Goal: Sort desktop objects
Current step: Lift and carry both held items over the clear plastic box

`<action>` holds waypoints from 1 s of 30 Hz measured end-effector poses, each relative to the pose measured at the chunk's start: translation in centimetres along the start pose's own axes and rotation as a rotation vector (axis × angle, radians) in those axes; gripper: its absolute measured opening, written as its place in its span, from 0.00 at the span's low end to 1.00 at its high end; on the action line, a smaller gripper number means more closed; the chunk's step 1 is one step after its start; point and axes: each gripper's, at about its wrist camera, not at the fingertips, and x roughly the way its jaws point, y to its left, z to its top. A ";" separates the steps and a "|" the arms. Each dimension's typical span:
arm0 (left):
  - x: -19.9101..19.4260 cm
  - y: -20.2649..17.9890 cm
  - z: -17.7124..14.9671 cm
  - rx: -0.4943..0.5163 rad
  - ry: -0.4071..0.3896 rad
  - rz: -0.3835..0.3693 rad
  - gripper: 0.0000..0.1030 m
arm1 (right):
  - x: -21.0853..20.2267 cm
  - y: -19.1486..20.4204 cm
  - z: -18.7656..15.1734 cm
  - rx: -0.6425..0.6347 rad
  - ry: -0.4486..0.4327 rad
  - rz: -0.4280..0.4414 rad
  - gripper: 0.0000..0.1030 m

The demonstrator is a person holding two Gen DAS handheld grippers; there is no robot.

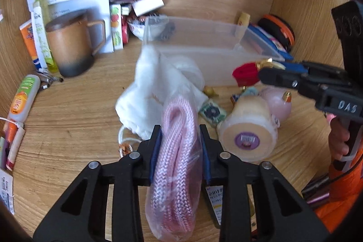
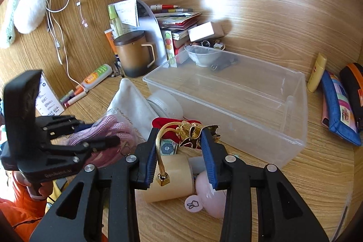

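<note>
A pink braided rope in a clear bag stands between the blue pads of my left gripper, which is shut on it just above the wooden desk. In the right wrist view that gripper shows at the left with the rope. My right gripper is shut on the gold-tied neck of a small red pouch, its gold cord hanging down. In the left wrist view it holds the pouch in front of the clear plastic bin. The bin looks empty.
A white cloth bag, a cream jar, a pink round item and a small patterned packet lie before the bin. A brown mug, books, tubes and pens crowd the back left. Pencil cases lie at the right wall.
</note>
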 end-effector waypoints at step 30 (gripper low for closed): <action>-3.3 -1.4 7.3 0.004 -0.174 -0.019 0.22 | -4.9 -3.2 2.3 0.046 -0.148 -0.054 0.32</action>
